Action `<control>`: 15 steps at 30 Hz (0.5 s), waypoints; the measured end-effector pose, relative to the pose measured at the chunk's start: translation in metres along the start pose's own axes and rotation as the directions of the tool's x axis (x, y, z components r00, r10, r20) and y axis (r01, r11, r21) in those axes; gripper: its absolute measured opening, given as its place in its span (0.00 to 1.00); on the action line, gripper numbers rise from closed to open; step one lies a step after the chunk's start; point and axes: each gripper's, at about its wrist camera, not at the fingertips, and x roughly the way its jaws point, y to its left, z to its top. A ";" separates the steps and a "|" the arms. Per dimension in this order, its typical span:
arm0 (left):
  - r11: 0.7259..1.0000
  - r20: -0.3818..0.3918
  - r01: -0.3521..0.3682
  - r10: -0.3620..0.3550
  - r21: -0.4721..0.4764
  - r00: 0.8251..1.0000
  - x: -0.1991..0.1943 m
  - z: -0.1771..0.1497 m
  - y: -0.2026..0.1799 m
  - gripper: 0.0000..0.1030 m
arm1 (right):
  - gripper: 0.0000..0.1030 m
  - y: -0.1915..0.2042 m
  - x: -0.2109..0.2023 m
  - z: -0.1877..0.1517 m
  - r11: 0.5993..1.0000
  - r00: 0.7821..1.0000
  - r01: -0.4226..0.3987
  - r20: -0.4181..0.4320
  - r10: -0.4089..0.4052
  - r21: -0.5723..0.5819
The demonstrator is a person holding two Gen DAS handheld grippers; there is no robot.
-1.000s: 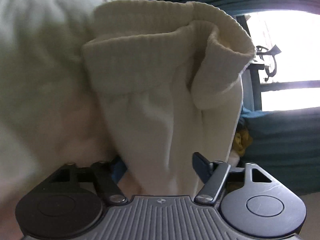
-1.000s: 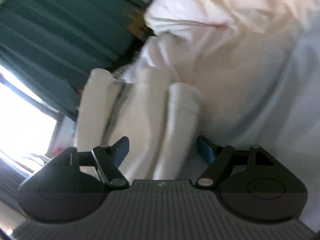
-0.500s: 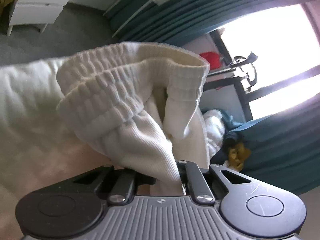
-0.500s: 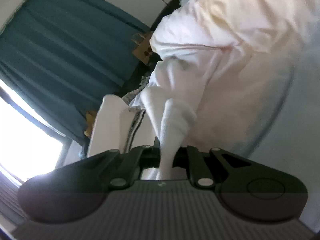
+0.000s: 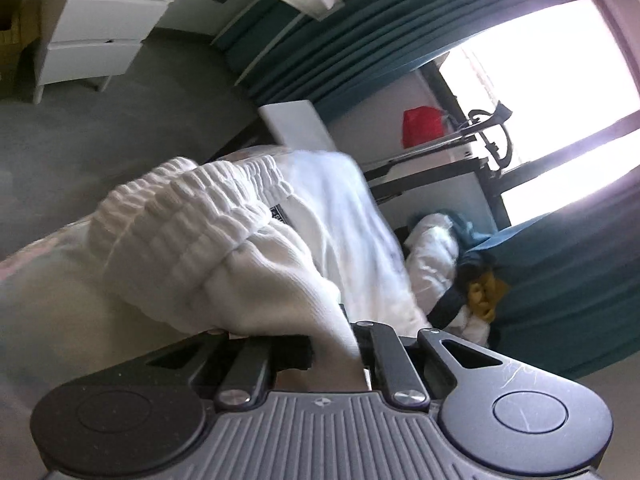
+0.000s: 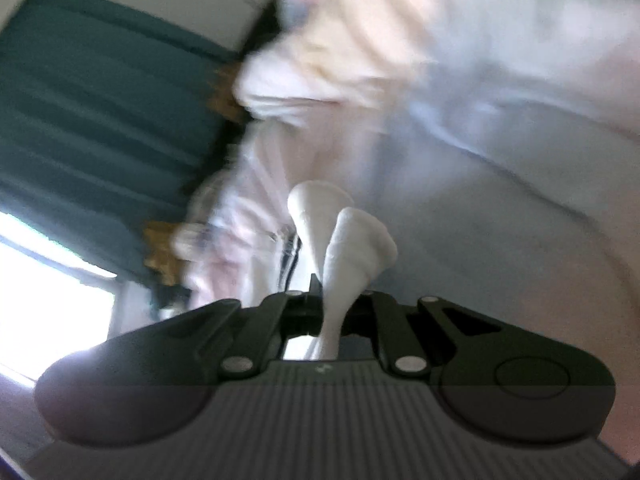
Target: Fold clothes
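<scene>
- Left tongs (image 5: 332,340) clenched on the white garment (image 5: 208,248), pinching bunched cloth at its ribbed elastic band.
- Right tongs (image 6: 332,312) clenched on another fold of it, likely to spread it.
- Garment hangs raised between both.
- Beyond: teal curtain (image 5: 360,40), bright window (image 5: 560,80).

The right gripper (image 6: 330,316) is clamped tight on a bunched fold of white cloth (image 6: 352,248), which flares out in two lobes just above the jaws. Behind it, toward one o'clock, more pale fabric (image 6: 440,80) spreads wide and blurred. Teal curtains (image 6: 100,112) hang at ten o'clock, with a bright window (image 6: 48,288) at eight o'clock.
</scene>
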 end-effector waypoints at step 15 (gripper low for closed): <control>0.921 -0.035 -0.049 0.068 0.386 0.997 -0.048 -0.082 0.019 0.60 | 0.38 -0.049 -0.034 0.001 0.970 0.995 0.098 -0.042 -0.091 0.224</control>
